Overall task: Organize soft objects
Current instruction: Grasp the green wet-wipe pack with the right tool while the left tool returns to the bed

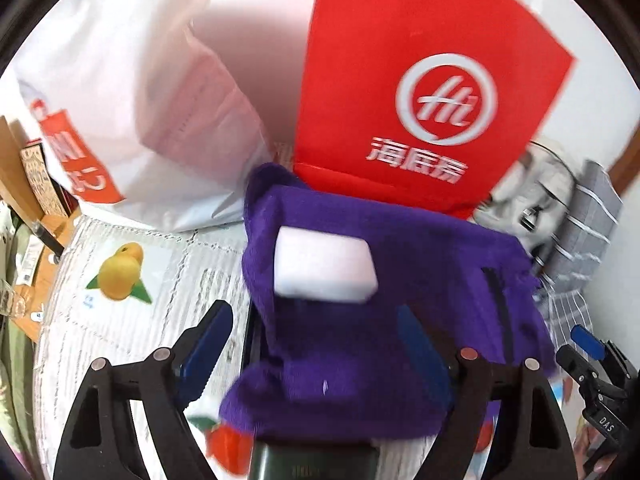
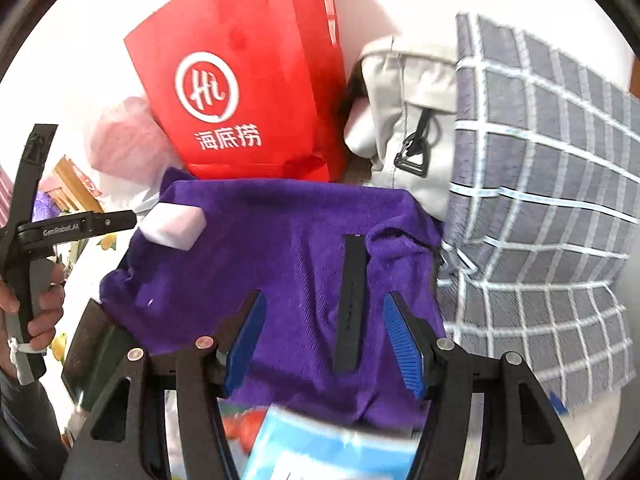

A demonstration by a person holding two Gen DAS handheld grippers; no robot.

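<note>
1. The left gripper (image 1: 320, 344) stands wide over the purple cloth (image 1: 360, 320); whether its pads touch the cloth is unclear.
2. The right gripper (image 2: 324, 332) is open, pads clear, above the same cloth.
3. A white block (image 1: 326, 266) and a black strap (image 2: 352, 300) lie on the cloth.
4. Behind stand a red bag (image 1: 420, 80), a white plastic bag (image 1: 140, 100) and a checked cushion (image 2: 540, 200).

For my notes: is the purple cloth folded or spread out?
Spread out: the purple cloth lies draped, wrinkled, with a white block on it.

light: bright, even | blur: motion smear, left view | edges: fisheye-bent, dark
</note>
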